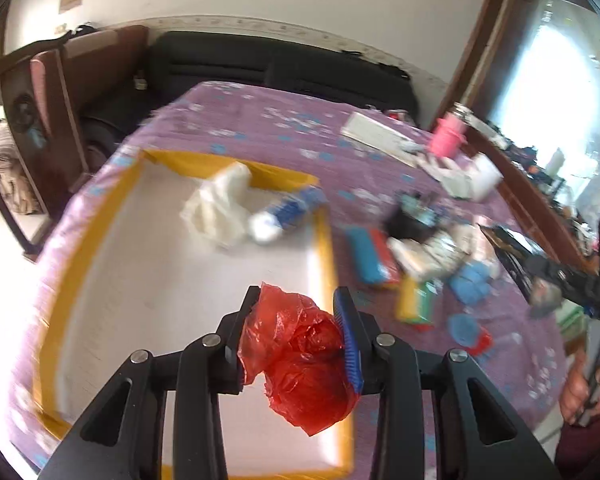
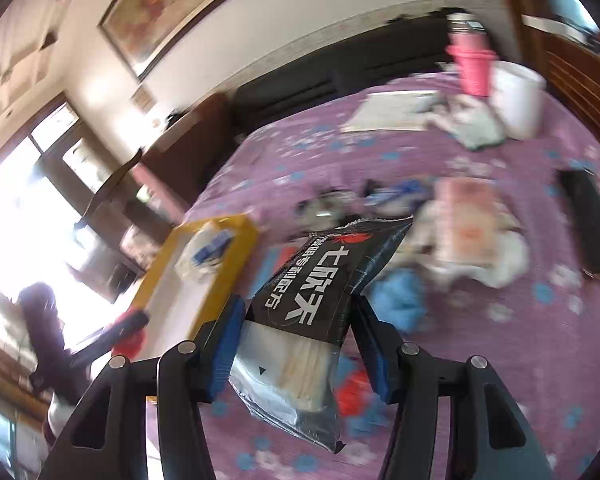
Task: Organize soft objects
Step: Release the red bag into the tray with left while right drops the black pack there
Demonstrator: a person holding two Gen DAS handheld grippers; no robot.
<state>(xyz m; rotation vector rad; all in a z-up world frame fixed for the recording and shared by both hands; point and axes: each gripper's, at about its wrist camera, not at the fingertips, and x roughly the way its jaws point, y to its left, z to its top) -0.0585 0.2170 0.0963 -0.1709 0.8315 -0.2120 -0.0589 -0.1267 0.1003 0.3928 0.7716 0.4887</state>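
My left gripper [image 1: 298, 292] is shut on a crumpled red plastic bag [image 1: 304, 356], held over the near part of a yellow-rimmed white tray [image 1: 324, 248]. In the tray lie a white cloth [image 1: 220, 208] and a blue-and-white packet [image 1: 288, 212]. My right gripper [image 2: 298, 300] is shut on a black snack packet [image 2: 324, 280] with white lettering, lifted above the purple cloth to the right of the tray [image 2: 236, 248]. In the right wrist view the left gripper [image 2: 130, 326] shows at the far left. The black packet [image 1: 508, 248] also shows in the left wrist view.
A pile of loose items lies right of the tray: a blue-and-red pack [image 1: 370, 256], a blue cloth [image 2: 400, 300], a pale packet [image 2: 468, 224]. Behind stand a pink cup [image 1: 446, 136] and a white cup [image 2: 516, 96]. A black remote [image 2: 588, 220] lies at right, a dark sofa [image 1: 260, 64] beyond.
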